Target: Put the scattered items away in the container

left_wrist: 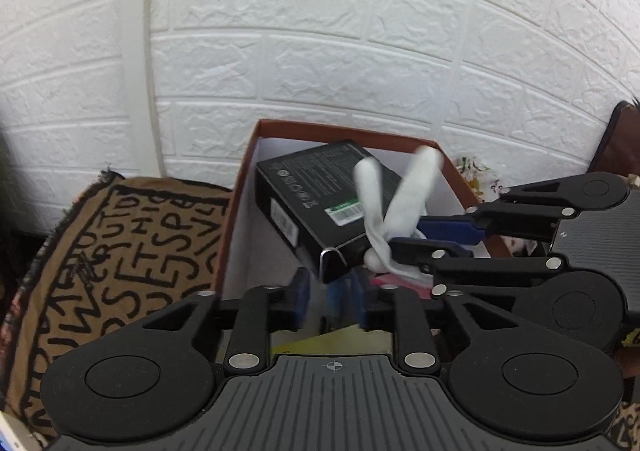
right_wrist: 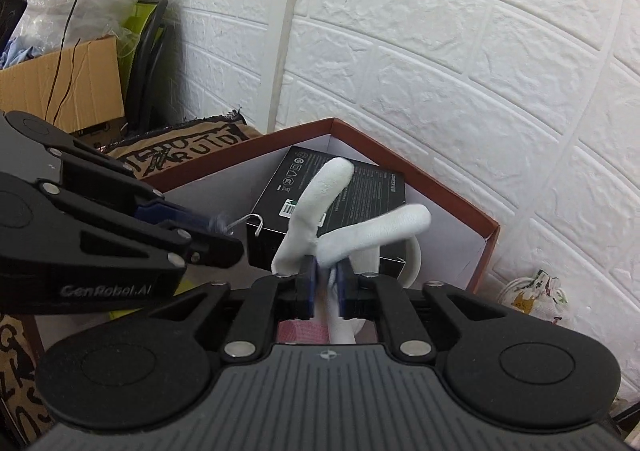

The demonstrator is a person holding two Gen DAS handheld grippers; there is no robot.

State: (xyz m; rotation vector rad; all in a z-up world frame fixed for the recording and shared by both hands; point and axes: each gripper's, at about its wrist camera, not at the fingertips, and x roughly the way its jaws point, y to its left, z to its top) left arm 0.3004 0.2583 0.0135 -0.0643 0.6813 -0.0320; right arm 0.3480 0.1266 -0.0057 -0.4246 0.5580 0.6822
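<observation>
A brown-rimmed container with white inner walls stands against the wall. Inside it, a black box with a barcode label leans tilted. My left gripper is open just in front of the box's near corner, with nothing between its blue pads. A thin wire hook shows at its tip. My right gripper hovers over the container, shut on a white glove. The glove's fingers stick up in front of the black box.
A tan cloth with black lettering lies left of the container. A cardboard box and plastic bags stand further left. A floral pouch sits to the right, by the white brick wall. Pink and yellow items lie low in the container.
</observation>
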